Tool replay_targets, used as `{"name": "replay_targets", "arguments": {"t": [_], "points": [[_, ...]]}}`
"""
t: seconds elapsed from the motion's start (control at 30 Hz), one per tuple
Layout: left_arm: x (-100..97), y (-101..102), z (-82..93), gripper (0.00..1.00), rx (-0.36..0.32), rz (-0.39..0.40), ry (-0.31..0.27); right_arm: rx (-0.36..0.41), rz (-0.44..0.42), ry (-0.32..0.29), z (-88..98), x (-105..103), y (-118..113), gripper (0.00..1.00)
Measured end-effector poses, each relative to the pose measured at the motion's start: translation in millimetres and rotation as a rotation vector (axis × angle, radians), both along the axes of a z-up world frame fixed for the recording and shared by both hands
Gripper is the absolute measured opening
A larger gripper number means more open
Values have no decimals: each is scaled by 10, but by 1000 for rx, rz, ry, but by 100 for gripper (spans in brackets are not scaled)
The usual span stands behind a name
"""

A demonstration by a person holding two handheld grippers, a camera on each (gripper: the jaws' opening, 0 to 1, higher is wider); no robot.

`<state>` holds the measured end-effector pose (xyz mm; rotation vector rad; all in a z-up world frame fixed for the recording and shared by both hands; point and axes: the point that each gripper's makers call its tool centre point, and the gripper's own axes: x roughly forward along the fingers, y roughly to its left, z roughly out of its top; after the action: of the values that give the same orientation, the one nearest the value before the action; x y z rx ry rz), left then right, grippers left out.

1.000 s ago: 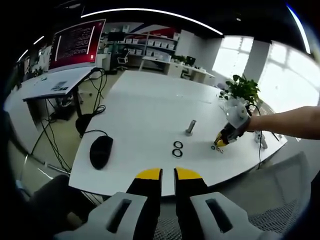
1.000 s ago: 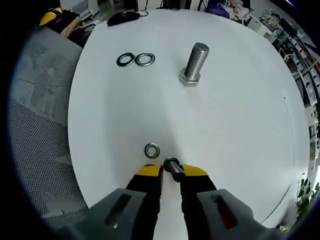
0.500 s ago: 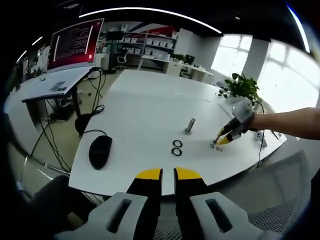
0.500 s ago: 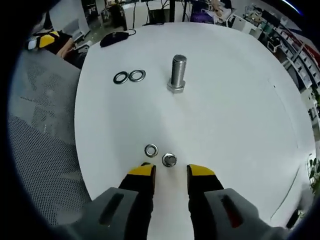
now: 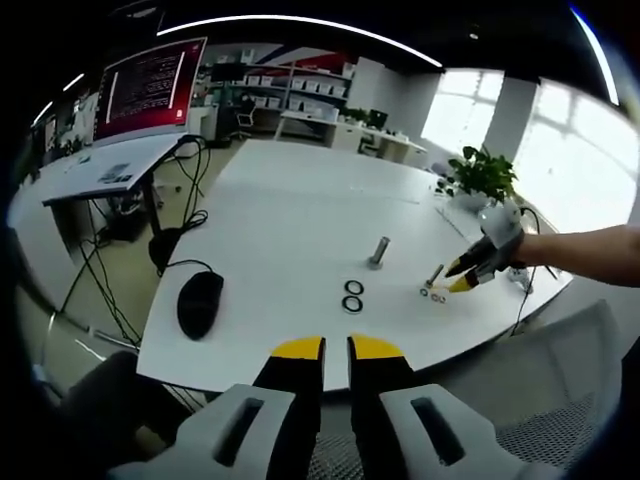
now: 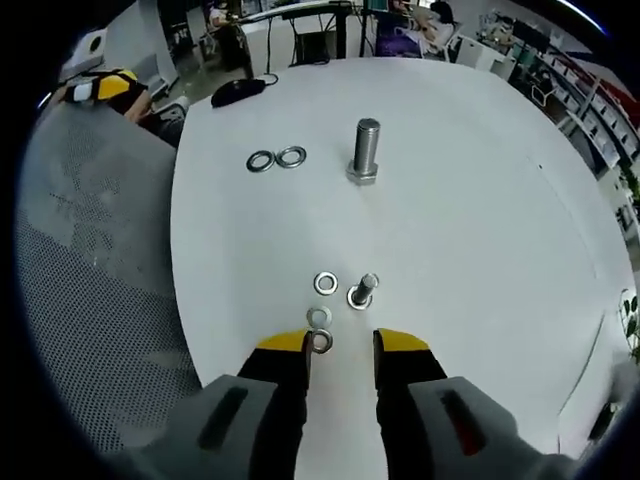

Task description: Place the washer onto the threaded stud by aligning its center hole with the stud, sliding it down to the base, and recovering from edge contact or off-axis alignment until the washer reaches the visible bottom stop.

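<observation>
The large threaded stud stands upright on the white table, with two washers side by side to its left. My right gripper is open and holds nothing. Between and just ahead of its tips lie three small washers, and a small bolt stands beside them. In the left gripper view the stud, the two washers and the right gripper show far off. My left gripper hangs shut and empty off the table's near edge.
A black mouse lies near the table's left edge, also seen as a mouse at the far side. A potted plant stands at the table's far right. A grey mesh chair sits by the table edge.
My right gripper has opened and let go of the small bolt, which now stands on the table. The gripper has drawn back, and more small washers have come into view.
</observation>
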<state>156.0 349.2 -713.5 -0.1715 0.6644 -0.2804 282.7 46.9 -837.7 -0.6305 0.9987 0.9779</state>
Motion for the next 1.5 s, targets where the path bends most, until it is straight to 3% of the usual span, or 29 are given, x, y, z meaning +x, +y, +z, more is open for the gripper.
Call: {"name": "replay_targets", "arguments": {"t": [0.57, 0.93, 1.5], "points": [[-9, -13, -13, 6, 4, -13, 9, 1, -5, 13, -89, -264, -72, 27], [-20, -18, -39, 7, 14, -23, 27, -31, 12, 45, -171, -267, -28, 27], [-23, -18, -57, 7, 23, -30, 36, -113, 79, 35, -249, -207, 1, 26]]}}
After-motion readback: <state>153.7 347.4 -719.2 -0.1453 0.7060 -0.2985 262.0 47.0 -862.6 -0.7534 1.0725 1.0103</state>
